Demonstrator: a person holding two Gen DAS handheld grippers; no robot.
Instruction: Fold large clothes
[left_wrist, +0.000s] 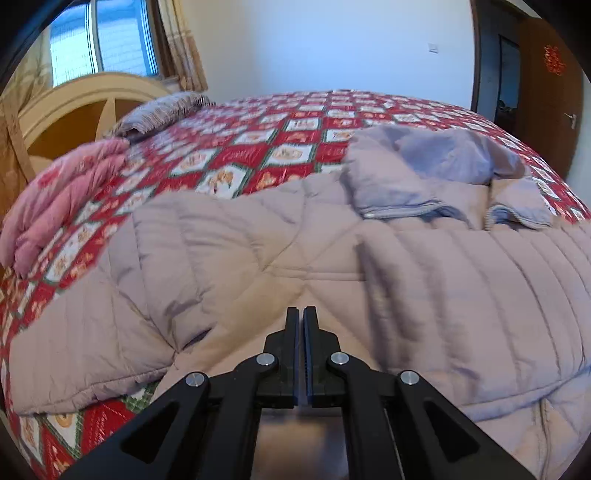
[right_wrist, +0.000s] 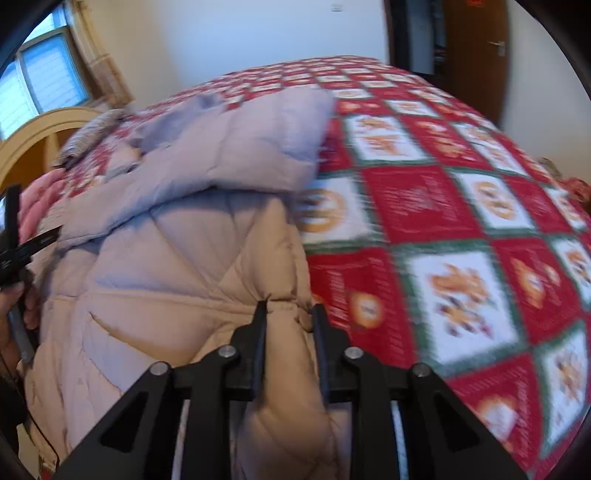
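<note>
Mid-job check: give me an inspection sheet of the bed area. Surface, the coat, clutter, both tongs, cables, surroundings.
Surface: bed with a red, white and green patchwork quilt.
Job's things: beige quilted puffer coat lying spread across the near side, its hood bunched at the far end.
Clutter: pink padded garment at the left edge; striped pillow by the headboard.
Grippers: left tongs shut, nothing between them, over the coat; right tongs shut on the coat's right edge, fabric between the fingers.
Cables: thin dark cord below the left hand's tool, at the right view's left edge.
Surroundings: window, curtain, cream headboard, wooden door.
</note>
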